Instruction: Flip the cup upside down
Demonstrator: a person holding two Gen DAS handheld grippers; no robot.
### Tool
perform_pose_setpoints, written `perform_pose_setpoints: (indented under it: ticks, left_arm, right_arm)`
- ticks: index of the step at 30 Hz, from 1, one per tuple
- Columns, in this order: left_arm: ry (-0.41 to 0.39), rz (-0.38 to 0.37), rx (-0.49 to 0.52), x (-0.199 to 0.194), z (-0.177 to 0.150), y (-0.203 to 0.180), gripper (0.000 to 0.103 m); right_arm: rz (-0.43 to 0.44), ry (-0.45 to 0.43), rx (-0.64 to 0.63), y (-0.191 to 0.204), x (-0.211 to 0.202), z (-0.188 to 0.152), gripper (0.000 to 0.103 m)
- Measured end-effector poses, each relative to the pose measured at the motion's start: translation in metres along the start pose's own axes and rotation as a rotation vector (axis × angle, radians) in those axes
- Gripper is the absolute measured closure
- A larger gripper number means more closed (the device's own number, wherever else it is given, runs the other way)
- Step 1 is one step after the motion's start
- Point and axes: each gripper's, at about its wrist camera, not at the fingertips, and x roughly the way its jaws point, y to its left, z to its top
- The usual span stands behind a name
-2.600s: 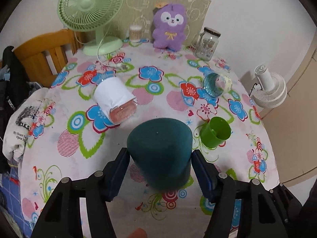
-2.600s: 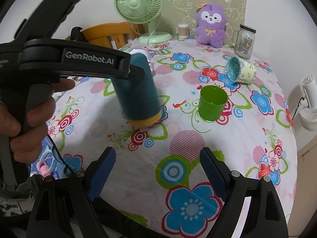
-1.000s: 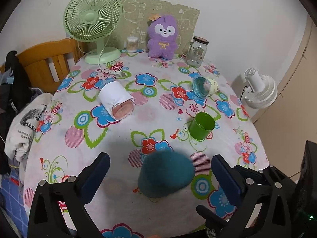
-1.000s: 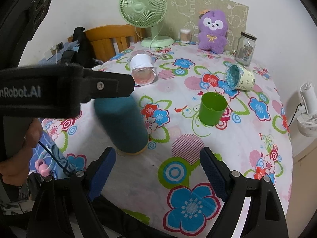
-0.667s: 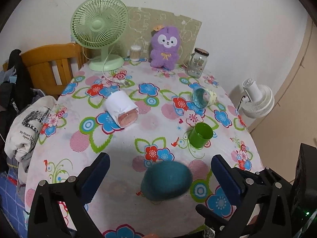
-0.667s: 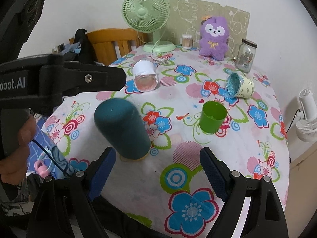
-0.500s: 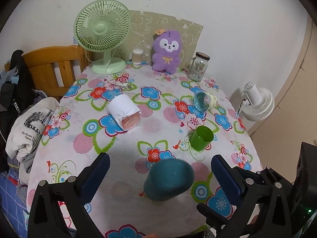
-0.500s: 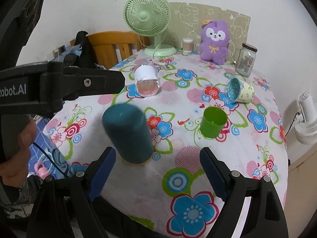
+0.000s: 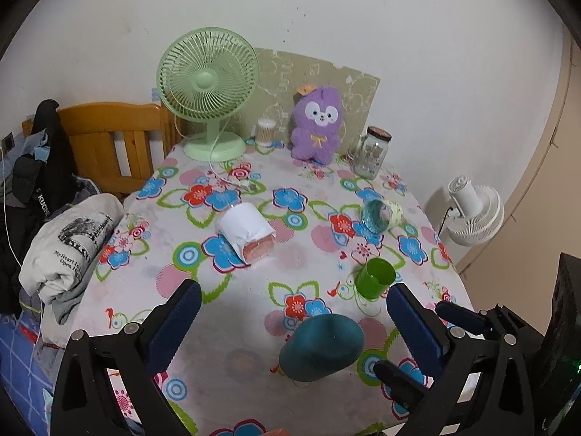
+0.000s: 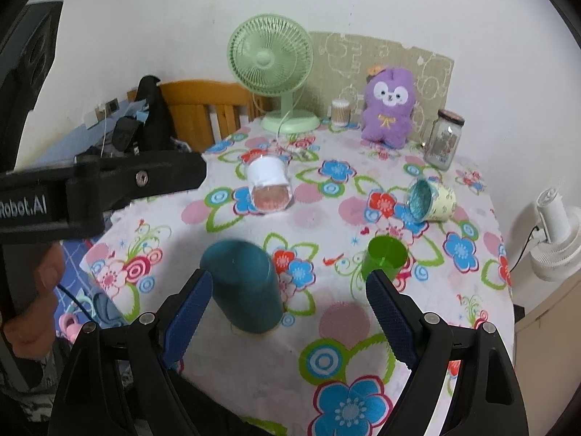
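Floral-cloth table (image 9: 312, 250): teal cup (image 10: 247, 287) apparently inverted, green cup (image 10: 385, 258) upright.

Item count, table (image 9: 120, 290) and surroundings:

- Cups: four. One teal cup (image 10: 247, 287), one green cup (image 10: 383, 258), one white cup (image 10: 270, 181), one yellow cup (image 10: 432, 200).
- Fans: two. One green fan (image 9: 208, 87), one white fan (image 9: 472, 210).
- Plush toy (image 9: 317, 123): one.
- Jar (image 9: 374, 154): one.
- Swab box (image 9: 266, 131): one.
- Chair (image 9: 112, 138): one.
- Grippers: two. Left gripper (image 9: 294, 318), right gripper (image 10: 288, 314).
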Motion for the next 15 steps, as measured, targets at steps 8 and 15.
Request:
perform_pose_setpoints:
  ticks: [8,15]
  left_arm:
    - [-0.062,0.0,-0.002,-0.014,0.007,0.005,0.0]
    - [-0.129,0.014,-0.018,-0.028,0.016,0.013,0.0]
  right_arm:
    - [-0.054,-0.05,0.011,-0.004,-0.006,0.019,0.015]
    - [-0.072,-0.094,0.028,-0.005,-0.014,0.034,0.015]
